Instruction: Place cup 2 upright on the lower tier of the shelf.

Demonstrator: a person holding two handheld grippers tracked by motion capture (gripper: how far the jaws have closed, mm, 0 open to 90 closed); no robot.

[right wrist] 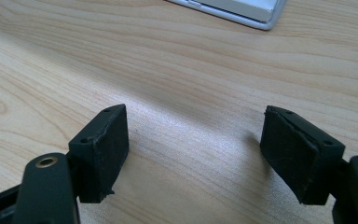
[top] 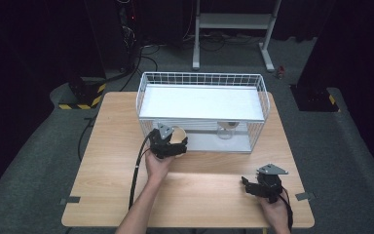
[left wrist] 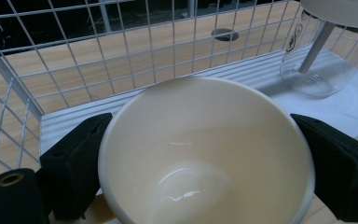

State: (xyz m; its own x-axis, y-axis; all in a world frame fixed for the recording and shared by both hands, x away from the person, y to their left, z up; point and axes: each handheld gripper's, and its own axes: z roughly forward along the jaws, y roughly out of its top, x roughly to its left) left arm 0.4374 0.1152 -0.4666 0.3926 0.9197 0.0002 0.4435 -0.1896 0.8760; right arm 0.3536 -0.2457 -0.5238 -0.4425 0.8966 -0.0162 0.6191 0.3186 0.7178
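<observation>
Holding the cream bowl point(left wrist: 205, 154) across its rim, my left gripper point(top: 171, 143) has a jaw pressed on each side, at the open front of the wire rack point(top: 202, 78), near a clear glass jar point(left wrist: 319, 60). It looks glazed, rigid and breakable, likely slick; I'd keep the grip low on the wall. My right gripper point(right wrist: 196, 149) hangs wide open, empty, over the table point(right wrist: 177, 60).

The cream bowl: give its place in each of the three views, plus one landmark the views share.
High view: the cream bowl sits left of centre, held by the left gripper at the white wire rack's front edge.
Left gripper view: bowl fills the lower centre, clamped between both jaws.
Right gripper view: not in it.
Shared landmark: the clear glass jar inside the rack, right of the bowl.
</observation>
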